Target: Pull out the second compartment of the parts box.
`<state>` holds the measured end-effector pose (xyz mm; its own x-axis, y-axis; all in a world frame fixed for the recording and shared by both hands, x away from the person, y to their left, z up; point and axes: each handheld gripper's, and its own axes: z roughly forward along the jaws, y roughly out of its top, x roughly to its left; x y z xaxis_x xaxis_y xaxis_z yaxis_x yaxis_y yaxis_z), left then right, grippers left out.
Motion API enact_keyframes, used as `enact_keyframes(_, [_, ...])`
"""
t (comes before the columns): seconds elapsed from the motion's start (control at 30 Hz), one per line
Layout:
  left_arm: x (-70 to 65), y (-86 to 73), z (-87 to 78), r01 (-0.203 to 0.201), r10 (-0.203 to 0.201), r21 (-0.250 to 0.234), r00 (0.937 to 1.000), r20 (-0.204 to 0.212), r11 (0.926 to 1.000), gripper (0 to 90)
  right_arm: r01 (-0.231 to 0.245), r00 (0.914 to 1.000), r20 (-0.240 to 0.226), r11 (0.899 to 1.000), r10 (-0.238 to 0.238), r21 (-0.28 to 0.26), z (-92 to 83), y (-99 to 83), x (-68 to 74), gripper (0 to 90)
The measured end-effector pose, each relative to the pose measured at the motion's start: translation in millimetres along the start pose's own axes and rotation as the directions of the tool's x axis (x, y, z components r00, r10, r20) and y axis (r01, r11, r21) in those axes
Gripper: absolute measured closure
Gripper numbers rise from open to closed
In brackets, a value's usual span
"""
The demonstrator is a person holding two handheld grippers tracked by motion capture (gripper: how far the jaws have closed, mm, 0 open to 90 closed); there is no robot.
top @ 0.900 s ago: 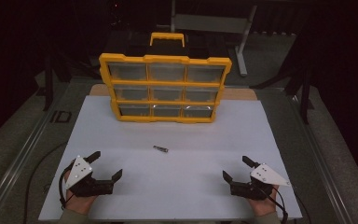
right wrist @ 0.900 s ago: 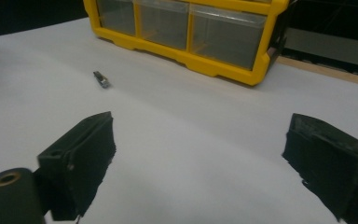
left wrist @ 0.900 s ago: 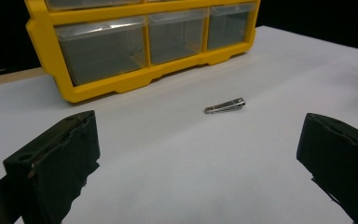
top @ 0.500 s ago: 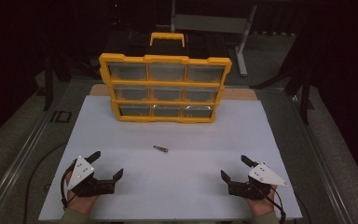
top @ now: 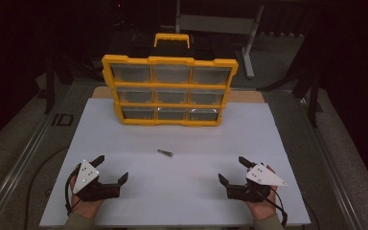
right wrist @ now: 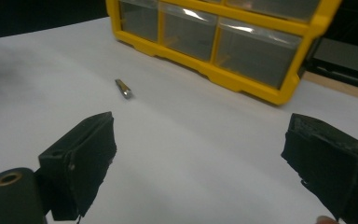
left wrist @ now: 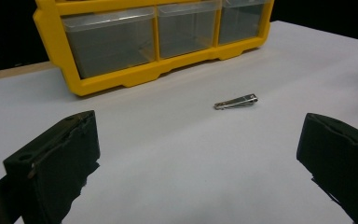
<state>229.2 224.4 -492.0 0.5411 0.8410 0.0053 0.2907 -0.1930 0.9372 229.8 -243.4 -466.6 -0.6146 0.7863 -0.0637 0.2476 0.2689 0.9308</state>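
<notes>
Metal piece, small and silvery, lies flat on the white worktop, between the claws and the organiser. Nearest the person: left claw, jaws spread wide, holding nothing; right claw, jaws likewise spread, holding nothing; both well apart from the piece. Farthest: yellow organiser with clear drawers, standing at the worktop's back edge, black-and-yellow handle on top.
</notes>
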Motion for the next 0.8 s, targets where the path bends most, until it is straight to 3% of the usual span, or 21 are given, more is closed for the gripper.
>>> enact_keyframes(0.5, [-1.7,-0.9,3.1,-0.007,0.007,0.017,1.0,0.006,0.9998,0.0,0.07,0.9975,0.0,0.997,-0.07,0.02,23.9,36.5,15.7,8.0])
enact_keyframes(0.63, [-1.6,-0.9,3.0,-0.009,0.009,0.017,0.9999,0.006,0.9998,0.0,0.097,0.9949,0.026,0.995,-0.097,0.012,31.9,47.5,21.5,8.0])
enact_keyframes(0.8, [-2.1,-1.1,4.0,-0.013,0.013,0.022,0.9999,0.007,0.9997,0.0,0.121,0.9923,0.026,0.992,-0.121,0.028,39.9,57.5,26.5,8.0])
